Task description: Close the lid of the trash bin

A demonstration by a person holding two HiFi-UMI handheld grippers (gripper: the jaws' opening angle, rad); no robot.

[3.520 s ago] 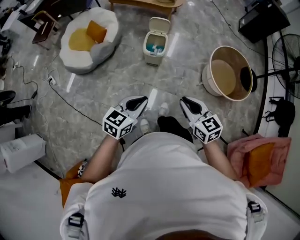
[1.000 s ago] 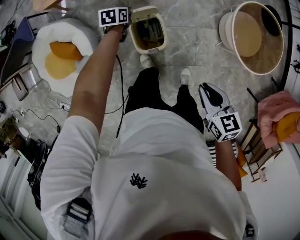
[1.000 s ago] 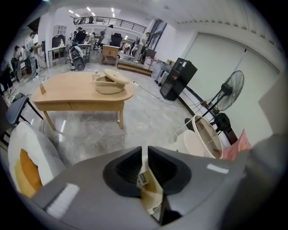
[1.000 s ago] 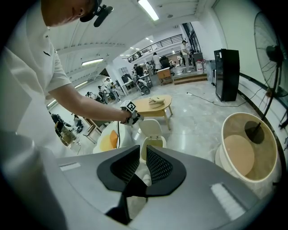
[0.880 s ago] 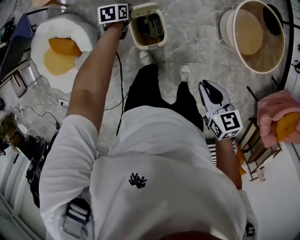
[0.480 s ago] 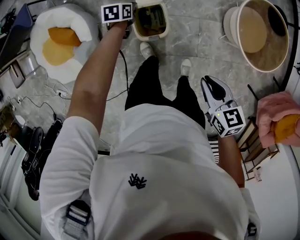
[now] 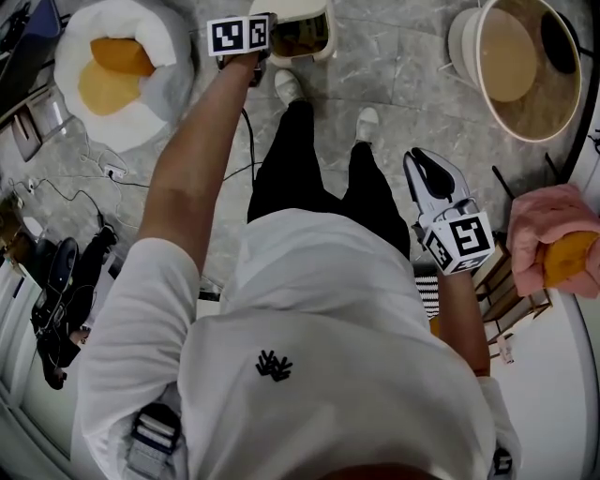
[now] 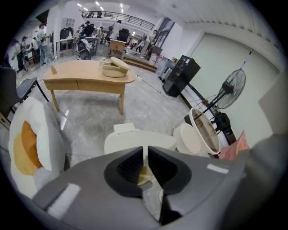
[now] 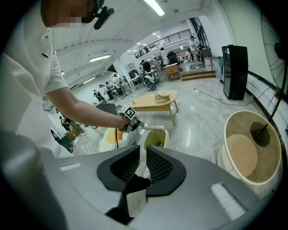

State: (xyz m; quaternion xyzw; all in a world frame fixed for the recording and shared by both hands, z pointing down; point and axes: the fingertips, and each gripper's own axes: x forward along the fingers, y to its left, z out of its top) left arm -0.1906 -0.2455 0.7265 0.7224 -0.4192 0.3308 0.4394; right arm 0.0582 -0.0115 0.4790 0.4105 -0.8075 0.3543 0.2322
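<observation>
The cream trash bin [image 7: 302, 39] stands on the floor at the top of the head view, just beyond the person's feet. Its lid [image 7: 300, 7] is tipped partway down over the opening. My left gripper [image 7: 268, 26] reaches out to the lid's near-left edge with its jaws together. In the left gripper view the lid [image 8: 135, 141] lies flat just past the left gripper [image 8: 145, 150], and trash shows through the narrow slit. From the right gripper view the lid [image 9: 150, 129] hovers over the bin [image 9: 155, 140]. My right gripper [image 7: 424, 161] hangs shut at the person's right side, holding nothing.
A round beige tub [image 7: 511, 56] lies right of the bin. A white cushion seat with orange pillows [image 7: 112, 66] sits to its left, with cables [image 7: 103, 169] on the floor. A pink chair [image 7: 553, 244] is at the right edge. A wooden table [image 8: 90, 76] stands beyond the bin.
The person has walked up to the bin and stretched the left arm out. Over the last second the lid has swung down over the opening under the left gripper. The right gripper stayed low.
</observation>
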